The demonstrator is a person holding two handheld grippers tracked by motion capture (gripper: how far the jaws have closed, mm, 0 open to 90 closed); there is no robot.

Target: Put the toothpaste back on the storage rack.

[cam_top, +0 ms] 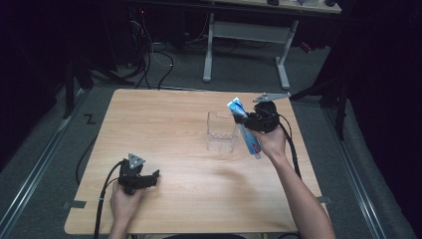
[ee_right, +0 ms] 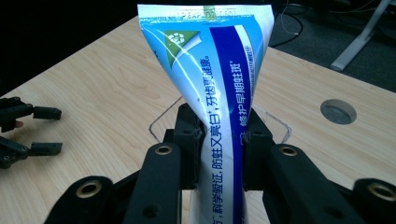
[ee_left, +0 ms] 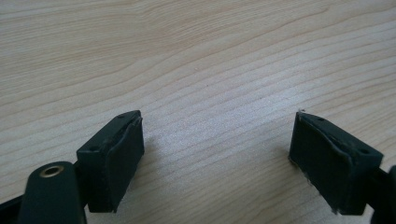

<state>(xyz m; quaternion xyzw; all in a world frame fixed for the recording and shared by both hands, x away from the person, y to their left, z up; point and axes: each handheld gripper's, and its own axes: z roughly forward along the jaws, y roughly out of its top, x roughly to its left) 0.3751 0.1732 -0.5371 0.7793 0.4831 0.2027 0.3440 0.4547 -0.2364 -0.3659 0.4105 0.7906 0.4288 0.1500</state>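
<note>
Right gripper [cam_top: 247, 119] is clamped on a toothpaste tube [cam_top: 245, 127], fingers [ee_right: 188, 140] pinching it mid-body from both sides. In the high view the tube is held up off the table [cam_top: 164, 119], tilted, crimped flat end up and away from the person, cap end down by the right hand [cam_top: 271, 142]. It sits just beside the right edge of a clear plastic box [cam_top: 221, 132], which stands open-topped near the table's middle-right; can't tell if tube and box touch. In the right gripper view the box rim shows right behind the tube. Left gripper [cam_top: 144, 179] rests low at the near-left of the table, held by the left hand [cam_top: 124, 201], well apart from the box. Its fingers [ee_left: 114, 158] are spread wide with bare wood between them, gripping nothing.
</note>
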